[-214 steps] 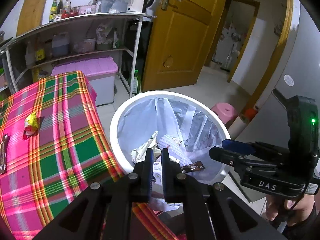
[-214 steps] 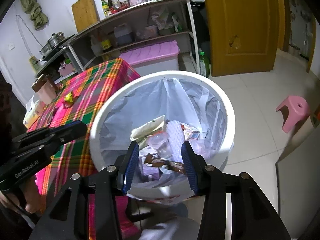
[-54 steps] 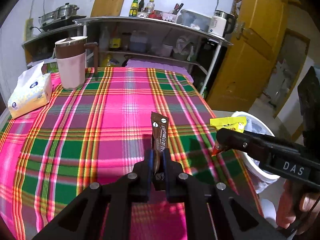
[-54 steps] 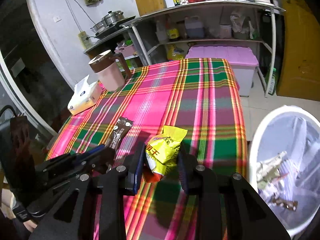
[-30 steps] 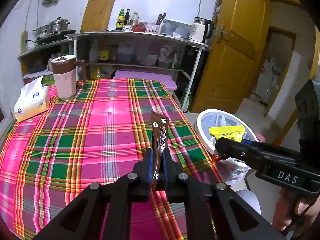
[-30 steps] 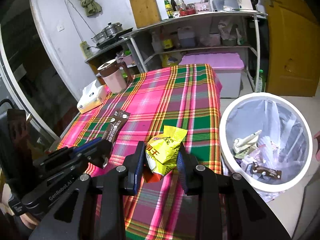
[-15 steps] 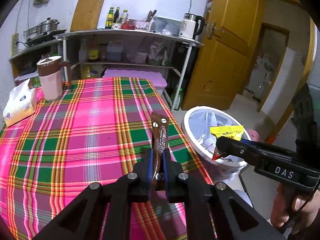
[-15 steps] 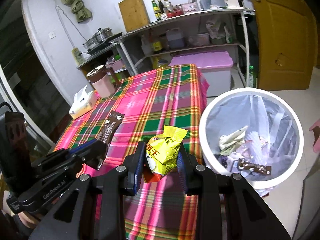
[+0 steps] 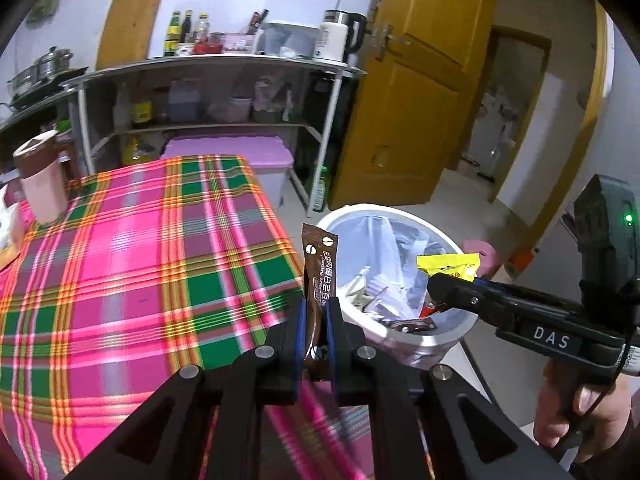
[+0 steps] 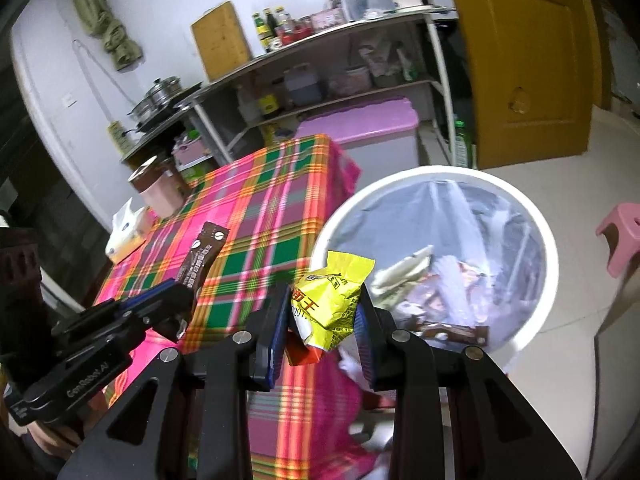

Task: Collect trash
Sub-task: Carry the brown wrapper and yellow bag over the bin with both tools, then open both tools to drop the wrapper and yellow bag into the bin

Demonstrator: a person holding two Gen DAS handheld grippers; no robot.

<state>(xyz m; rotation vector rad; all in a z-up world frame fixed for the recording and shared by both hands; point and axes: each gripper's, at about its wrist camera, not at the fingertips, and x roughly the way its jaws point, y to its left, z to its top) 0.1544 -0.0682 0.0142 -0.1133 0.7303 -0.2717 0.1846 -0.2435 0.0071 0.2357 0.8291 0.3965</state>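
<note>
My left gripper [image 9: 316, 308] is shut on a brown coffee sachet [image 9: 319, 268] that stands upright between its pads, over the table's right edge. My right gripper [image 10: 324, 304] is shut on a crumpled yellow snack bag [image 10: 330, 296]. In the left wrist view the right gripper [image 9: 436, 284] and the yellow bag [image 9: 448, 265] hang over the white bin [image 9: 452, 334]. The right wrist view shows the left gripper [image 10: 180, 300] with the sachet [image 10: 202, 254] at the left. The bin [image 10: 536, 216] has a clear liner and holds several wrappers.
A pink and green plaid cloth covers the table [image 9: 120, 264]. A pink jug [image 9: 40, 178] and a tissue pack [image 10: 124, 236] stand at its far side. Behind are metal shelves [image 9: 208, 72], a purple-lidded box [image 9: 228, 154], a yellow door [image 9: 416, 92] and a pink stool [image 10: 620, 236].
Both grippers have swung right, away from the table's middle and toward the bin, each still holding its wrapper. The bin now looms larger and closer in both views.
</note>
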